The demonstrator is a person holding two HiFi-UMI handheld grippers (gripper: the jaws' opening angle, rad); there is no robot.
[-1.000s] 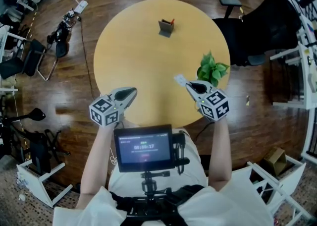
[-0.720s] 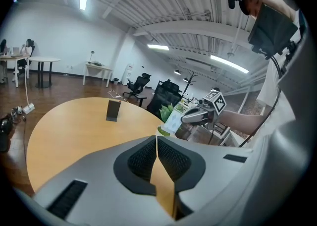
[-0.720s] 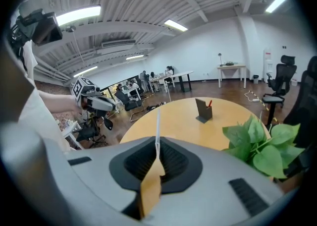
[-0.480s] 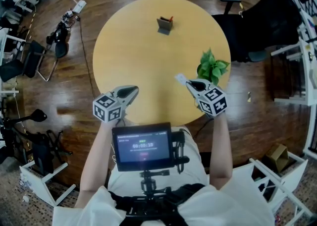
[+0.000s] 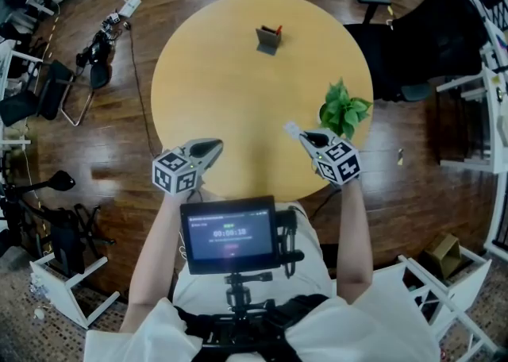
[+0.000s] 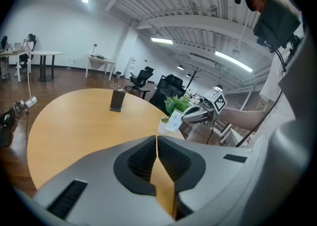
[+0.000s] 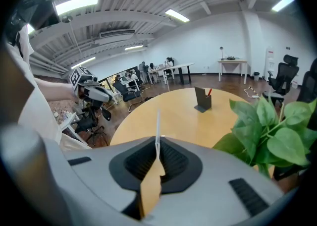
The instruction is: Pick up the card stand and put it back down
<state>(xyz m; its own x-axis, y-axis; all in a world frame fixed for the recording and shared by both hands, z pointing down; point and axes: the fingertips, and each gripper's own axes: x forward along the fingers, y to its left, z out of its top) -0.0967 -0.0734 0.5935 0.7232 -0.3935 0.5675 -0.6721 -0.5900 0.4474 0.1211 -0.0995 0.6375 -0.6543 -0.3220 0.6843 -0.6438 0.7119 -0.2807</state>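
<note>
Card stand [image 5: 268, 39] awaiting pickup, upright on the round surface [image 5: 222, 90], well beyond the potted plant [image 5: 343, 113] and apart from it.

The stand appears small, dark and rigid, a thin upright plate on a flat foot with a red item [image 5: 277, 32] at its top. It is probably light and prone to tip or slide, so the plate's side edges, low down, look the soundest hold. The right hand-held gripper [image 5: 305, 137], just beside the plant, has its jaws nearly together, pinching a thin white card [image 5: 290, 127]. The left hand-held gripper [image 5: 210, 146], well apart from the plant, is fully closed and empty.
</note>
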